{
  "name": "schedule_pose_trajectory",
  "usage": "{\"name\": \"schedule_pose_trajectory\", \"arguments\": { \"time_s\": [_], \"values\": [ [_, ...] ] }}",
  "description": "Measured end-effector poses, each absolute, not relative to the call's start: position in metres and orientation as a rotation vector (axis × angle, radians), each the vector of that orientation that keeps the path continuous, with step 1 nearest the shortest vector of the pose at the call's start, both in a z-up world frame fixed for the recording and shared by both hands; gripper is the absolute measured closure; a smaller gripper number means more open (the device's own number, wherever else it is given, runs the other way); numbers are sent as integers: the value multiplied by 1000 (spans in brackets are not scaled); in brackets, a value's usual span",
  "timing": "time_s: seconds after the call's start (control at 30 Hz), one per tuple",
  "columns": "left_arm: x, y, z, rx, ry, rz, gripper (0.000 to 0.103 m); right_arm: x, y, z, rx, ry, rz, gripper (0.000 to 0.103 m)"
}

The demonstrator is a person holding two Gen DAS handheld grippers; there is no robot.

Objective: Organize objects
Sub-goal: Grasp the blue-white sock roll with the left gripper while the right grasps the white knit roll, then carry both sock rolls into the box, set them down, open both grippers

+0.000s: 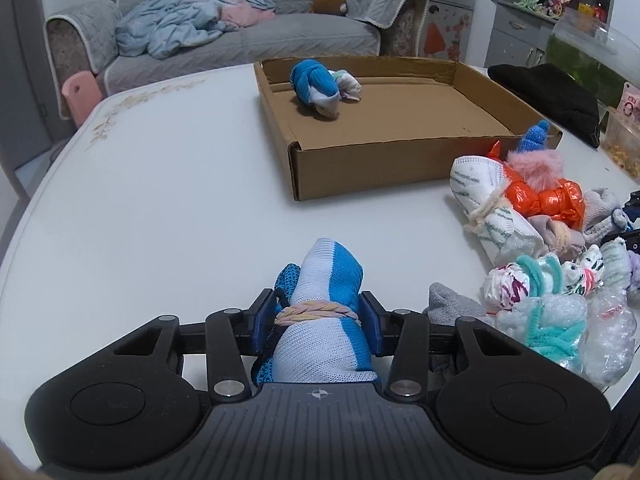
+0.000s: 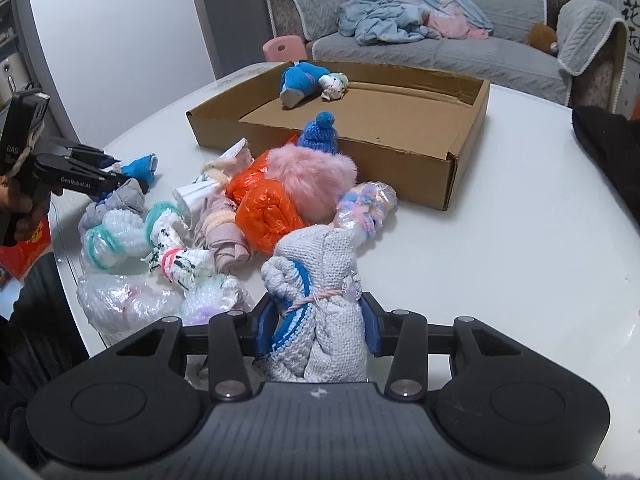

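Observation:
My left gripper [image 1: 319, 320] is shut on a blue and white sock bundle [image 1: 328, 280] tied with a rubber band, held above the white table. My right gripper [image 2: 318, 320] is shut on a grey knit bundle with blue stripes [image 2: 320, 264]. A shallow cardboard box [image 1: 360, 168] stands ahead, also in the right wrist view [image 2: 420, 180]. Inside it lie a blue bundle [image 1: 314, 84] and a small white bundle [image 1: 348, 85]. A pile of loose bundles [image 2: 200, 220] lies on the table near the box. The left gripper also shows in the right wrist view [image 2: 132, 176].
The pile holds an orange plastic bundle [image 2: 268, 208], a pink fluffy piece [image 2: 316, 176], a blue knit cap [image 2: 320, 136] and bubble-wrap bundles [image 2: 128, 304]. A black cloth [image 1: 548, 96] lies right of the box. A grey sofa [image 1: 240, 36] stands behind the table [image 1: 160, 200].

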State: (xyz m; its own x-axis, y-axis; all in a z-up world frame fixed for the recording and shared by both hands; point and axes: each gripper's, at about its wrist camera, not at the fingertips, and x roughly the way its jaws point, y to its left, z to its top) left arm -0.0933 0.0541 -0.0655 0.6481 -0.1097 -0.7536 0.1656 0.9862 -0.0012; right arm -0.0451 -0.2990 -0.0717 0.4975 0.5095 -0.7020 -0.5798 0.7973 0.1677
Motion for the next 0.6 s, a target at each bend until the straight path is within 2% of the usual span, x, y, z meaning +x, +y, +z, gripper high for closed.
{"name": "schedule_pose_trajectory", "arguments": {
  "time_s": [0.6],
  "values": [
    [-94,67,-44,51,839,-142,53,-38,-323,-38,-42,760,610,66]
  ]
}}
